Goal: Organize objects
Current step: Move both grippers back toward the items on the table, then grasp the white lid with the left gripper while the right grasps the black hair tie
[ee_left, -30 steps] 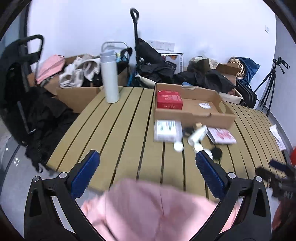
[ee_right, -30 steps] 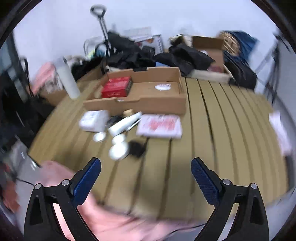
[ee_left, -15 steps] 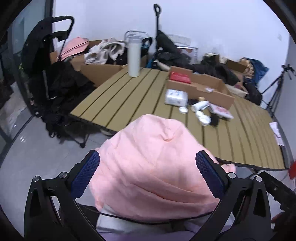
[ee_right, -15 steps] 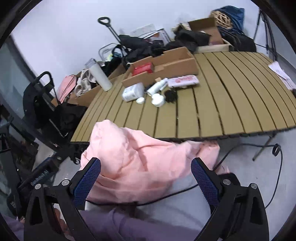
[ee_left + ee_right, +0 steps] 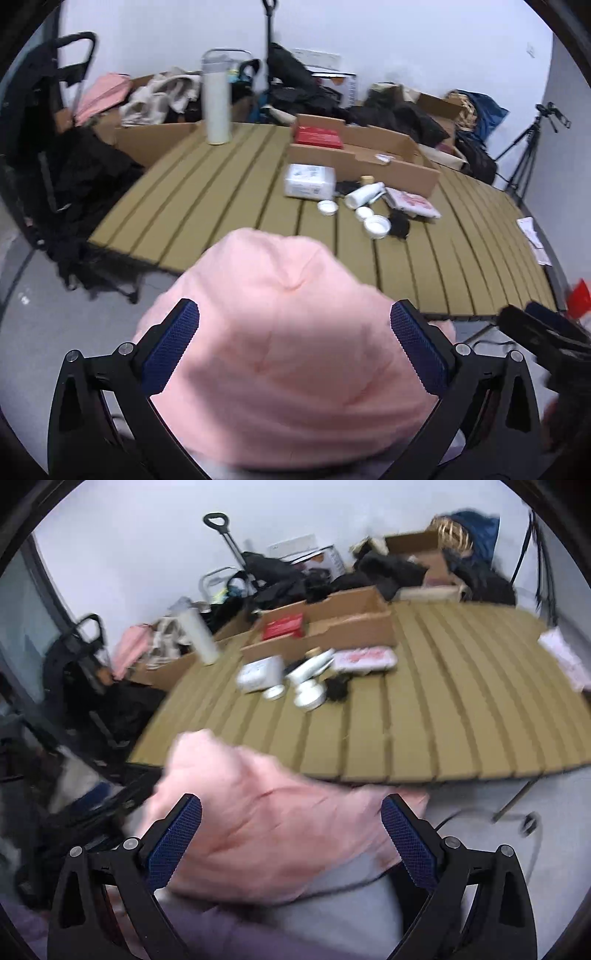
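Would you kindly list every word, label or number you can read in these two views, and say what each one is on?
None can be read.
Red box in the cardboard tray: light band along its front, too blurred.
White packet: dark print, too small.
Red-and-white pouch: red print, blurred.
Paper at the table's right edge: illegible.

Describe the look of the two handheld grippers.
Both match: the left gripper and right gripper have black angular frames with triangular cut-outs and silver screw heads at the joints. Each finger carries a blue pad with a fine knurled texture. No cables or markings on them show.
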`<state>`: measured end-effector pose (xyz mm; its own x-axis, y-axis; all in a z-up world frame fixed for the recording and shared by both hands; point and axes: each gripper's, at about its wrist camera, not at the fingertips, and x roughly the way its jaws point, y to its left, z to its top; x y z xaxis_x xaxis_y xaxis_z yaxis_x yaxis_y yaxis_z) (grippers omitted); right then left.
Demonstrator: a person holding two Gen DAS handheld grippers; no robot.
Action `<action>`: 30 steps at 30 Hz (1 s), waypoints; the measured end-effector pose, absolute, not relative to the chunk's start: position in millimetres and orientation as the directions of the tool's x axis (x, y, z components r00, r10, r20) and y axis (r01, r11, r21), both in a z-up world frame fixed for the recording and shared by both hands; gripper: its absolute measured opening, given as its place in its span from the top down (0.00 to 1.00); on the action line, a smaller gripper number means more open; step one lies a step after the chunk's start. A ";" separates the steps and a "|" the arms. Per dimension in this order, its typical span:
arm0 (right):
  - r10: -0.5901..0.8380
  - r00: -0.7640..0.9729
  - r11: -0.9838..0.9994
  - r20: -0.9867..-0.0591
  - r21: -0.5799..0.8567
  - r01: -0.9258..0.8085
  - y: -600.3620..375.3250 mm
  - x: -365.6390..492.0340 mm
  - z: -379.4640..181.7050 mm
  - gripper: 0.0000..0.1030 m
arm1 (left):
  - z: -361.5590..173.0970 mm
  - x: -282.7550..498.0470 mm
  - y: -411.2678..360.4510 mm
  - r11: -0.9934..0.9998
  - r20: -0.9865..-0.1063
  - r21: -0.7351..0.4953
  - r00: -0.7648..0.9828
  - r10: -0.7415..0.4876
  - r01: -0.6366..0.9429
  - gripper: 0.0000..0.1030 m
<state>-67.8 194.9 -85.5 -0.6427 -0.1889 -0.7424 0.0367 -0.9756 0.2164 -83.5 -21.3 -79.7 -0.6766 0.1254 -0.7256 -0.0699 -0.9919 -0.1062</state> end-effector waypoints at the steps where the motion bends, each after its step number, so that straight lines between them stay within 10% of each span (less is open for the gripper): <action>1: -0.139 -0.650 -0.987 -0.747 0.157 0.031 198.0 -80.9 -89.9 0.04 | -82.5 -94.0 -17.6 -0.991 -0.722 -0.098 -0.680 0.131 -0.086 0.00; 4: -0.065 -0.674 -0.997 -0.736 0.069 0.021 211.7 -115.4 -102.3 0.07 | -88.3 -129.7 1.6 -0.979 -0.711 -0.081 -0.677 0.188 -0.187 0.01; 10: -0.168 -0.600 -0.984 -0.782 0.169 0.055 234.3 -196.3 -132.0 0.49 | -111.2 -198.6 44.0 -0.923 -0.719 -0.125 -0.607 0.338 -0.365 0.19; 23: -0.350 -0.504 -0.934 -0.790 0.338 0.119 227.5 -285.9 -189.8 0.60 | -168.6 -269.7 75.5 -0.874 -0.817 -0.277 -0.380 0.433 -0.400 0.25; 30: -0.309 -0.533 -0.947 -0.788 0.306 0.096 251.4 -257.4 -174.9 0.66 | -181.2 -286.5 96.3 -0.865 -0.843 -0.277 -0.326 0.428 -0.419 0.65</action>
<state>-257.4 251.4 -174.9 -0.5332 -0.3086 -0.7877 0.0961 -0.9471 0.3060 -286.5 96.3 -181.2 -0.3261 0.4277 -0.8431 -0.4188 -0.8649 -0.2767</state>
